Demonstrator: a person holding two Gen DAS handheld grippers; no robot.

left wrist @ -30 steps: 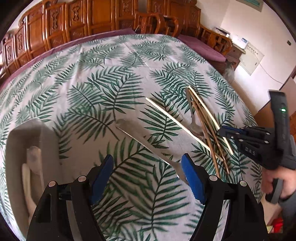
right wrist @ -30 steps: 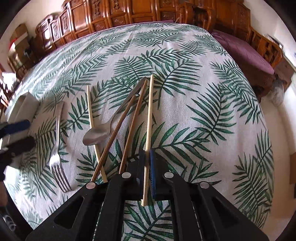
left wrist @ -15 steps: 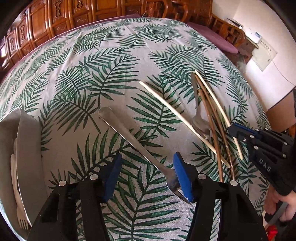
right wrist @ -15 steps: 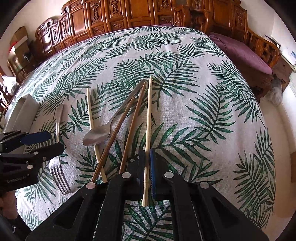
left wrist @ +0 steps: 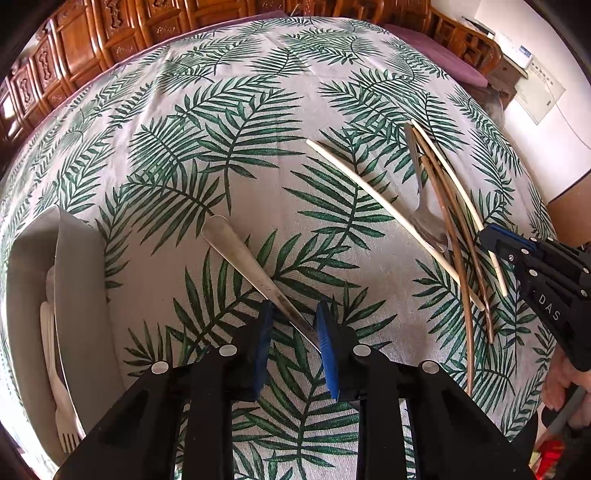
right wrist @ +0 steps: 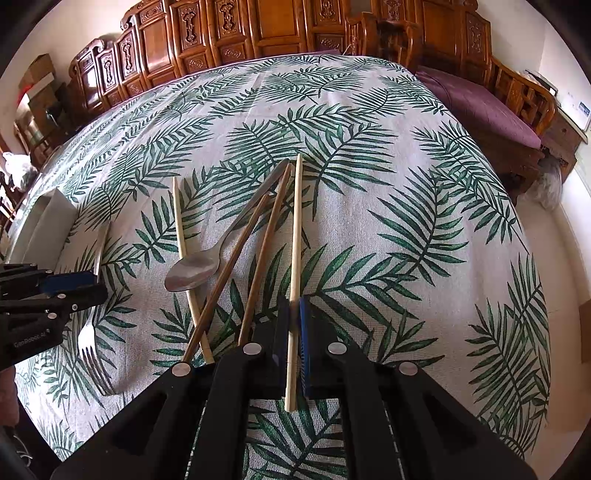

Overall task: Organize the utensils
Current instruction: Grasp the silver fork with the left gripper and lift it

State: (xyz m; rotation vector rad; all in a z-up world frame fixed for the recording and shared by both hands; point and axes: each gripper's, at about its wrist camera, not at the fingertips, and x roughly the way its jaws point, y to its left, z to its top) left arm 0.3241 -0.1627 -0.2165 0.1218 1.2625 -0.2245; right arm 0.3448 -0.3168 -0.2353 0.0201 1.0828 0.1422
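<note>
A metal fork (left wrist: pixel 251 264) lies on the leaf-print tablecloth. My left gripper (left wrist: pixel 293 314) straddles its neck with the jaws narrowed but a gap still on each side; it also shows in the right wrist view (right wrist: pixel 70 286). My right gripper (right wrist: pixel 293 312) is shut on a pale chopstick (right wrist: pixel 295 236) that lies on the cloth; it also shows in the left wrist view (left wrist: pixel 491 240). Left of it lie two brown chopsticks (right wrist: pixel 236 258), a metal spoon (right wrist: pixel 192 267) and another pale chopstick (right wrist: pixel 181 236). The fork also shows in the right wrist view (right wrist: pixel 88 343).
A grey utensil tray (left wrist: pixel 77 295) with white plastic cutlery stands at the table's left edge, also seen in the right wrist view (right wrist: pixel 48 218). Carved wooden chairs (right wrist: pixel 258 33) line the far side. The table's edge and a purple-cushioned bench (right wrist: pixel 487 107) are to the right.
My left gripper has moved down and forward over the fork and its jaws have narrowed around the fork's neck. My right gripper has stayed shut on the pale chopstick.
</note>
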